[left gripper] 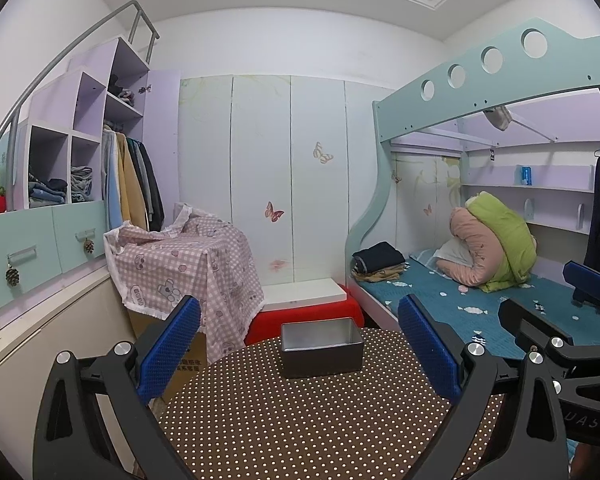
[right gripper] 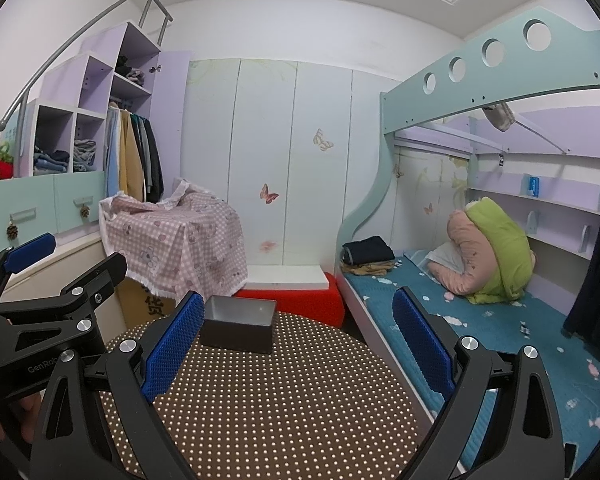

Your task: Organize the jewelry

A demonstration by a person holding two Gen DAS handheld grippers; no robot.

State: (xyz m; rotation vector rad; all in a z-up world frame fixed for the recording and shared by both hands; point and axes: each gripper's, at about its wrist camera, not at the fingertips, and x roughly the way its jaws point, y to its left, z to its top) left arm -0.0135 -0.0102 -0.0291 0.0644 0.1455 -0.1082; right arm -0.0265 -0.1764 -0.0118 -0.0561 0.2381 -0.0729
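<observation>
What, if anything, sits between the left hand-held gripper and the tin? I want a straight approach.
Nothing visible. The left hand-held gripper is open and faces the tin across bare dotted table. The right hand-held gripper, also open, is off to the side, not in that path.

The floor of the open dark rectangular metal box (left gripper: 321, 347) is largely hidden behind its near wall. The round table in brown white-dotted cloth (left gripper: 300, 420) is cut off by the lower edge. The cardboard carton (right gripper: 148, 300) is mostly concealed under the pink checked cloth (right gripper: 180, 240), its print partly unreadable.
</observation>
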